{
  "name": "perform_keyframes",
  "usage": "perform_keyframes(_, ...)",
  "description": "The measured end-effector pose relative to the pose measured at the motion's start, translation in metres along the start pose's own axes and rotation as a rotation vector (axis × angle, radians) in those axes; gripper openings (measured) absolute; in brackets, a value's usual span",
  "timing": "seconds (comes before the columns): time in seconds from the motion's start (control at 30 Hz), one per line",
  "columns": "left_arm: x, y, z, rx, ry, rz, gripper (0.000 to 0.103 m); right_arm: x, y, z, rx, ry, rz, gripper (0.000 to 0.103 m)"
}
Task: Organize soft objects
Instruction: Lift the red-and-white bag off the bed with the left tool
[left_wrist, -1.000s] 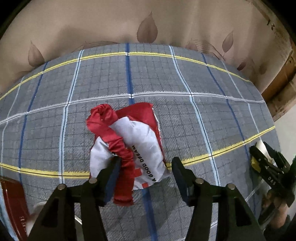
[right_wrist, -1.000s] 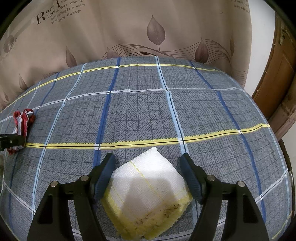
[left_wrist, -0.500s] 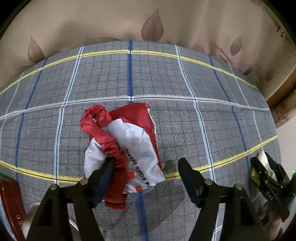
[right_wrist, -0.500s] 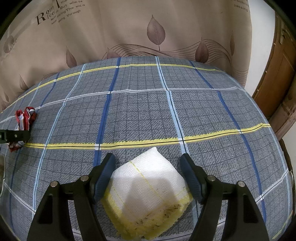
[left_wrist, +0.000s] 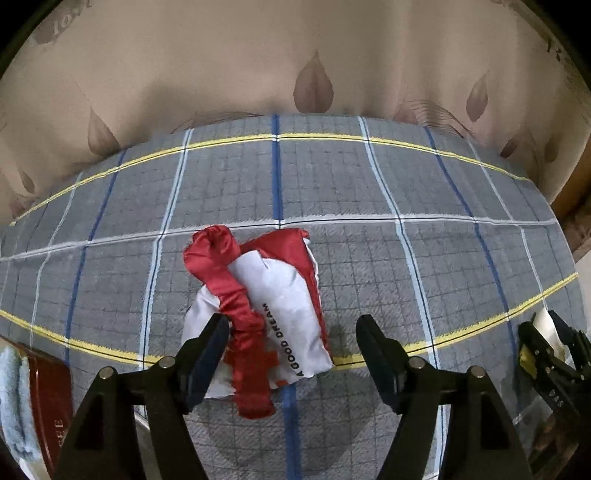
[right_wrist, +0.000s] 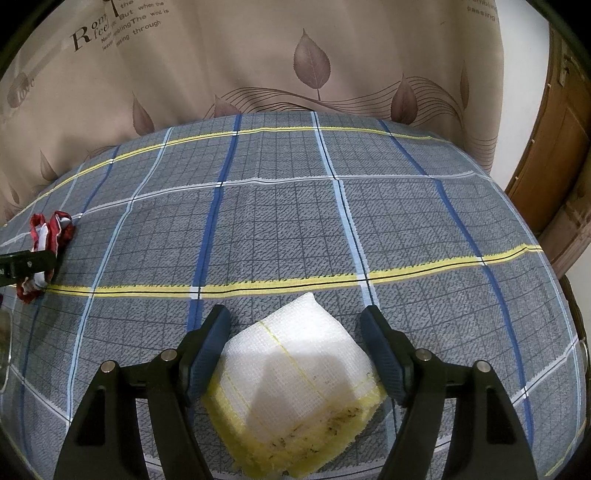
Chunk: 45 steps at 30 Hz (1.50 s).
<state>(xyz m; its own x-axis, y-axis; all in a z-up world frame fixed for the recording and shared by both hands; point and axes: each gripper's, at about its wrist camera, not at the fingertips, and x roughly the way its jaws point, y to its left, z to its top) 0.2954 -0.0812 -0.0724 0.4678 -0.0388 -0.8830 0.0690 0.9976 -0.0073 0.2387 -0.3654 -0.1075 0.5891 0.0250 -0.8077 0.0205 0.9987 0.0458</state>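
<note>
A red and white fabric pouch (left_wrist: 280, 295) printed "A GOOD DREAM" lies crumpled on the grey plaid tablecloth (left_wrist: 369, 192). My left gripper (left_wrist: 291, 343) hangs over its near end, open wide. The left finger overlaps the pouch's edge and the right finger stands apart from it. In the right wrist view the pouch (right_wrist: 51, 229) shows at the far left. A folded white and yellow cloth (right_wrist: 295, 369) sits on the table between the fingers of my right gripper (right_wrist: 295, 343). Both pads touch its side corners and its top bulges up.
A dark red box (left_wrist: 48, 402) and something pale blue and fluffy (left_wrist: 11, 406) sit at the lower left. A beige leaf-print curtain (right_wrist: 295, 55) hangs behind the table. A wooden door (right_wrist: 554, 166) stands to the right. My right gripper (left_wrist: 543, 332) shows at the right edge.
My left gripper's jaws have spread wider off the red and white pouch and tilted up a little. The pouch stays on the table. The right gripper and its cloth have not moved.
</note>
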Motion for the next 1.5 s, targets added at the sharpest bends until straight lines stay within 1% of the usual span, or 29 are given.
perform_keyframes(0.07, 0.004, 0.002, 0.002, -0.007, 0.013, 0.009, 0.073, 0.000, 0.000, 0.000, 0.000, 0.000, 0.000, 0.071)
perform_keyframes(0.23, 0.004, 0.001, 0.004, -0.012, -0.007, 0.007, 0.073, 0.000, 0.000, 0.000, 0.000, 0.000, 0.000, 0.071)
perform_keyframes(0.4, -0.011, 0.002, -0.001, 0.010, -0.066, 0.018, 0.073, 0.001, 0.001, 0.000, 0.000, 0.001, 0.000, 0.072)
perform_keyframes(0.5, -0.012, 0.001, 0.001, 0.016, -0.062, 0.018, 0.073, 0.000, 0.001, -0.001, -0.001, 0.001, -0.001, 0.072)
perform_keyframes(0.57, -0.013, 0.003, 0.003, 0.005, -0.067, 0.033, 0.073, 0.001, 0.001, 0.000, -0.001, 0.001, 0.000, 0.072)
perform_keyframes(0.63, -0.014, 0.006, 0.004, -0.009, -0.074, 0.030, 0.073, 0.001, 0.000, 0.000, -0.002, 0.002, -0.001, 0.072)
perform_keyframes(0.73, -0.010, 0.009, 0.007, -0.016, -0.057, 0.037, 0.073, 0.001, 0.001, -0.001, -0.001, 0.001, -0.001, 0.072)
perform_keyframes(0.93, 0.018, 0.014, 0.005, -0.045, 0.018, 0.045, 0.073, 0.001, 0.001, -0.001, -0.001, 0.001, -0.001, 0.073)
perform_keyframes(1.03, 0.023, 0.010, 0.005, -0.024, 0.010, 0.068, 0.073, 0.001, 0.001, -0.001, -0.001, 0.001, -0.001, 0.073)
perform_keyframes(1.1, 0.026, 0.012, 0.006, -0.027, 0.014, 0.063, 0.075, 0.001, 0.001, -0.001, -0.001, 0.001, -0.002, 0.073)
perform_keyframes(1.17, 0.028, 0.015, 0.010, -0.051, 0.023, 0.055, 0.075, 0.001, 0.001, -0.001, -0.001, 0.001, -0.001, 0.073)
perform_keyframes(1.3, 0.030, 0.015, 0.011, -0.050, 0.034, 0.055, 0.074, 0.001, 0.001, -0.001, -0.001, 0.001, -0.001, 0.073)
perform_keyframes(1.33, 0.030, 0.014, 0.011, -0.040, 0.035, 0.058, 0.073, 0.001, 0.001, -0.001, -0.001, 0.001, -0.001, 0.073)
perform_keyframes(1.37, 0.028, 0.011, 0.010, -0.032, 0.034, 0.063, 0.068, 0.001, 0.001, -0.001, -0.001, 0.001, -0.002, 0.073)
perform_keyframes(1.4, 0.027, 0.009, 0.011, -0.025, 0.032, 0.068, 0.058, 0.001, 0.002, -0.001, -0.001, 0.001, -0.002, 0.073)
perform_keyframes(1.43, 0.026, 0.009, 0.013, -0.019, 0.030, 0.071, 0.051, 0.001, 0.001, -0.001, -0.001, 0.002, -0.002, 0.073)
perform_keyframes(1.47, 0.025, 0.009, 0.012, -0.014, 0.028, 0.076, 0.038, 0.001, 0.001, -0.001, -0.001, 0.002, -0.002, 0.073)
perform_keyframes(1.5, 0.023, 0.009, 0.012, -0.012, 0.029, 0.087, 0.030, 0.001, 0.001, -0.001, -0.001, 0.002, -0.002, 0.073)
